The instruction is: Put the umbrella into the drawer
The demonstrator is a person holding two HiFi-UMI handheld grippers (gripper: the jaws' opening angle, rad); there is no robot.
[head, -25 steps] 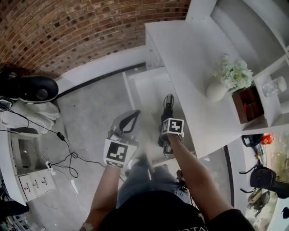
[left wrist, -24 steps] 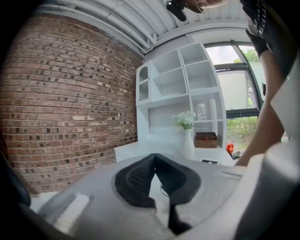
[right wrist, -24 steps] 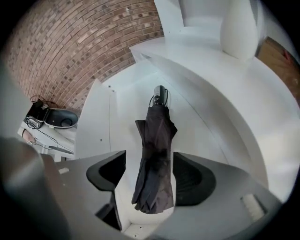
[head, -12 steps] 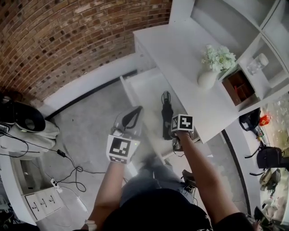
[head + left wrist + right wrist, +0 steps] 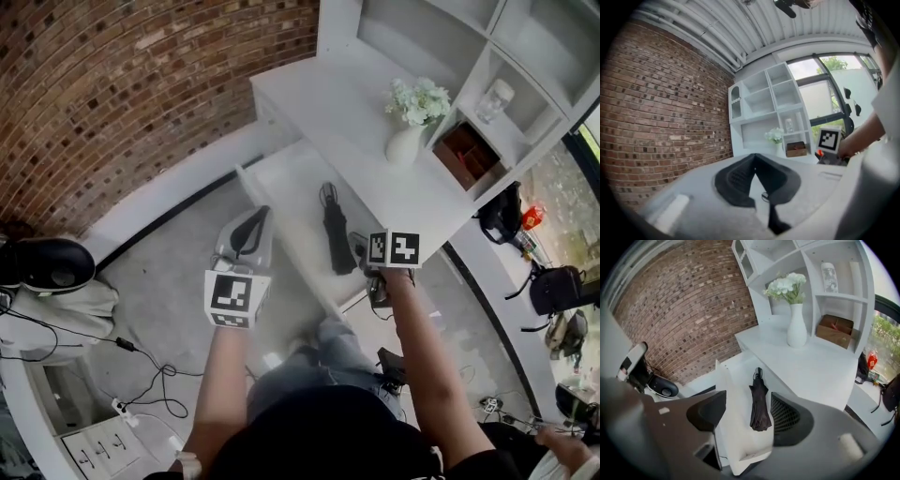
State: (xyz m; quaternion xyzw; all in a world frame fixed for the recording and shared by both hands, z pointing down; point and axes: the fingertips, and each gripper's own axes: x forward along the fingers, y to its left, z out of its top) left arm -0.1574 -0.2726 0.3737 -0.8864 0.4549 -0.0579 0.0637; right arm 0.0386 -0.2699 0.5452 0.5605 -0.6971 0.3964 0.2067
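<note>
A folded black umbrella (image 5: 333,234) (image 5: 759,404) lies lengthwise inside the open white drawer (image 5: 281,183) (image 5: 733,380), under the edge of the white desk. My right gripper (image 5: 362,251) (image 5: 747,416) hovers open at the drawer's near end, just right of the umbrella's near tip, with nothing between its fingers. Left of the drawer, over the grey floor, my left gripper (image 5: 253,217) (image 5: 754,157) is held with its fingertips touching, shut and empty. In the left gripper view the drawer and umbrella are hidden.
The white desk top (image 5: 337,112) carries a white vase of flowers (image 5: 408,131). Beside it a shelf unit holds a brown box (image 5: 464,150) and a glass jar (image 5: 495,94). Cables (image 5: 150,366) trail on the floor at left; black bags (image 5: 553,291) sit at right.
My right gripper has drawn back off the umbrella toward the person, leaving it lying in the drawer. The head view has swung, and the left gripper has stayed beside the drawer.
</note>
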